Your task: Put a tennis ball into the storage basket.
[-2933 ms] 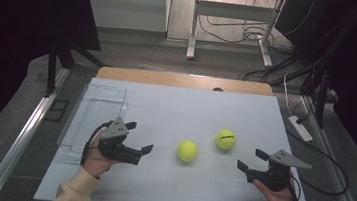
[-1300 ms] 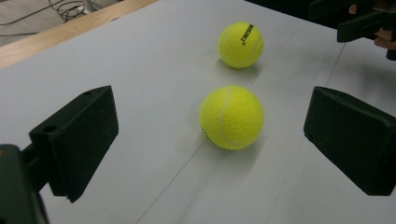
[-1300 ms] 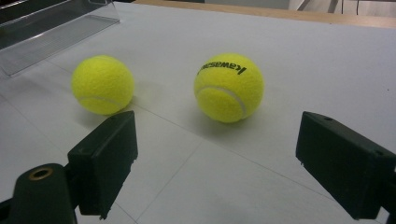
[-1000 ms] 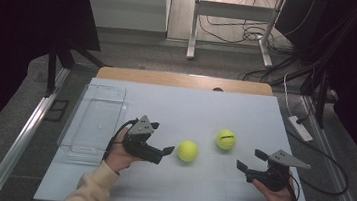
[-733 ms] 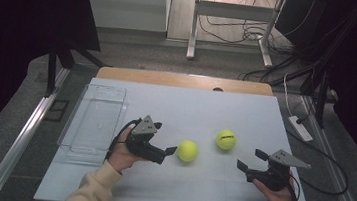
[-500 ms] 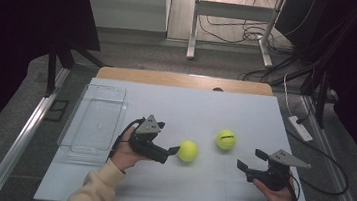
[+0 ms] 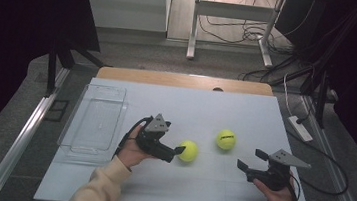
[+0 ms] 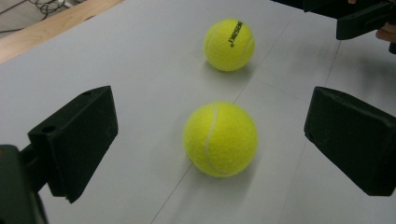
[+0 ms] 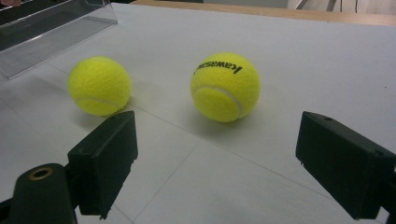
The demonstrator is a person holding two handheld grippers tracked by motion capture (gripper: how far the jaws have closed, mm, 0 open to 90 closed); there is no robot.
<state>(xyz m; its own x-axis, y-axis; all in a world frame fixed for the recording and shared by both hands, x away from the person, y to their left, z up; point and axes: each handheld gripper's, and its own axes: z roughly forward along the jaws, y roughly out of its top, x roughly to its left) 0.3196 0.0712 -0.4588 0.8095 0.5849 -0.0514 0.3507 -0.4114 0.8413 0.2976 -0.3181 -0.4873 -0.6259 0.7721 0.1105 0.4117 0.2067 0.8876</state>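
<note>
Two yellow tennis balls lie on the white table. The plain ball sits just ahead of my left gripper, centred in the gap of its open jaws and untouched. The printed ball rests farther right and back. My right gripper stands open a short way from the printed ball, holding nothing. The plain ball appears at the left in the right gripper view.
A clear plastic tray stands on the left part of the table, behind the left hand. A wooden strip runs along the table's far edge. Cables and a power strip lie off to the right.
My left gripper has slid right, from beside the tray up to the plain ball, staying open. The right gripper and both balls have stayed put.
</note>
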